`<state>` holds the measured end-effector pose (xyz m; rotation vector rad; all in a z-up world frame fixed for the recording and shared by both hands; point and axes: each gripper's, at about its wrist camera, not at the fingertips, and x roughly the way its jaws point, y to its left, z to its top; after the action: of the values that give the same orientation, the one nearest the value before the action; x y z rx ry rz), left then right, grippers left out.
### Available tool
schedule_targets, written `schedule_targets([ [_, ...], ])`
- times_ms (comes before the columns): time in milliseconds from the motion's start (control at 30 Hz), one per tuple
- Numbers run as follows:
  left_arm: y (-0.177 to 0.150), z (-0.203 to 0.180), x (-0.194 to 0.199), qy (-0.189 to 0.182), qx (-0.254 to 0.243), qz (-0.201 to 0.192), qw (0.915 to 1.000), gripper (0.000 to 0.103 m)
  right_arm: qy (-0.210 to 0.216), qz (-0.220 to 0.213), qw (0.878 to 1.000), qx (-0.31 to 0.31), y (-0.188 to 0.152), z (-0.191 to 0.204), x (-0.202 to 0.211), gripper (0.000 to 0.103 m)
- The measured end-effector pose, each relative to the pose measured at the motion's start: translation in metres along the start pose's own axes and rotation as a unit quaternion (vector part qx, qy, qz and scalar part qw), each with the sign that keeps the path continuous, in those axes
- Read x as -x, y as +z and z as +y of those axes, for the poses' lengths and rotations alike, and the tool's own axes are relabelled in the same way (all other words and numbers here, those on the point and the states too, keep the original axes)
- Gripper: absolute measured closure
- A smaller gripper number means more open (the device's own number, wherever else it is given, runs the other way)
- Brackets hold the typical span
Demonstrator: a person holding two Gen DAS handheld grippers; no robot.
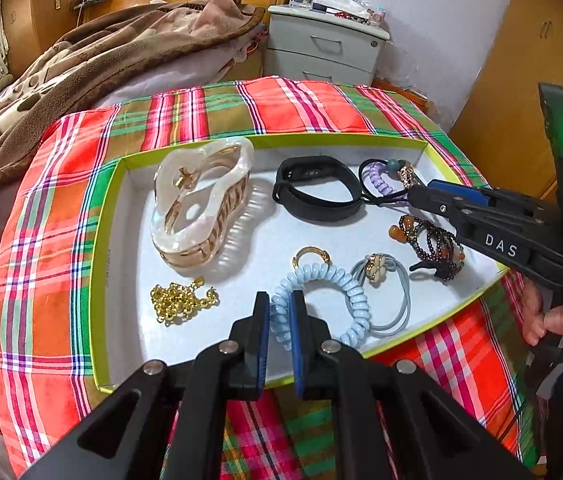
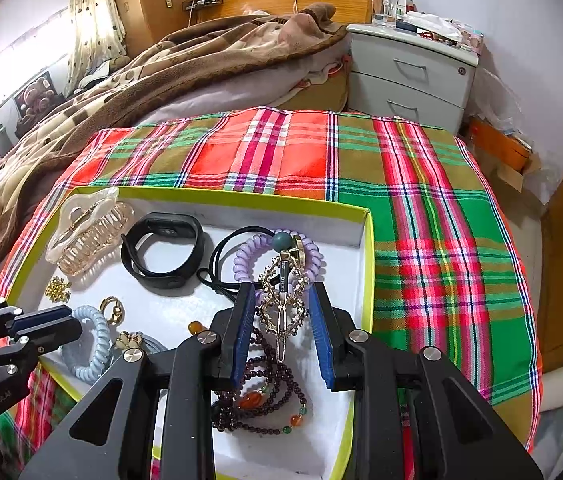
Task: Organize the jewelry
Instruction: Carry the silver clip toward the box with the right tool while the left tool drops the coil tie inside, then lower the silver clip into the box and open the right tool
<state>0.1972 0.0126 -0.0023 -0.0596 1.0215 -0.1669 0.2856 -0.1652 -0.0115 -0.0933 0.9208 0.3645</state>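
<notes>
The left tongs (image 1: 280,312) are pinching one pale blue coil band (image 1: 321,304) inside the yellow-rimmed box (image 1: 101,264). The right tongs (image 2: 279,312) are gripping a single gilt hair clip (image 2: 281,312), its long axis running along the fingers, above one dark beaded bracelet (image 2: 265,396).

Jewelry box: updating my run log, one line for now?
left tool: shut on blue coil tie | right tool: gold clip inside jaws, grip unclear | box: on plaid cloth
</notes>
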Motion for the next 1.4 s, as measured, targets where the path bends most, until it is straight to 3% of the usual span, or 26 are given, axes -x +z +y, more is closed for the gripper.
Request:
schedule_targets([
  [100,0.0,0.0,0.0,-0.002,0.003,0.001,1.0,0.092,0.001,0.0,1.0,-0.002,0.0,-0.001,-0.001,0.074],
  [267,0.001,0.003,-0.001,0.003,0.008,0.003,1.0,0.081,0.001,0.001,1.0,-0.002,0.0,0.0,-0.002,0.074],
  [600,0.001,0.003,0.0,0.001,0.009,0.002,1.0,0.075,0.0,-0.001,1.0,-0.005,0.0,-0.001,-0.001,0.073],
  [733,0.001,0.0,0.002,-0.003,0.007,0.0,1.0,0.069,0.003,-0.007,1.0,-0.011,0.0,-0.003,0.002,0.063],
  [967,0.0,-0.006,0.012,-0.002,0.01,-0.015,0.9998,0.064,0.012,-0.026,0.999,-0.016,-0.002,-0.001,0.016,0.063],
  [1100,-0.003,-0.011,0.021,0.01,0.011,-0.027,0.9995,0.061,0.021,-0.041,0.999,-0.021,-0.007,0.003,0.031,0.055],
  [1300,-0.013,-0.018,0.035,0.021,0.023,-0.046,0.9984,0.061,0.012,-0.07,0.997,-0.033,-0.021,0.01,0.058,0.054],
  [1400,-0.021,-0.02,0.044,0.051,0.029,-0.058,0.9966,0.061,0.0,-0.082,0.996,-0.044,-0.032,0.012,0.074,0.054],
])
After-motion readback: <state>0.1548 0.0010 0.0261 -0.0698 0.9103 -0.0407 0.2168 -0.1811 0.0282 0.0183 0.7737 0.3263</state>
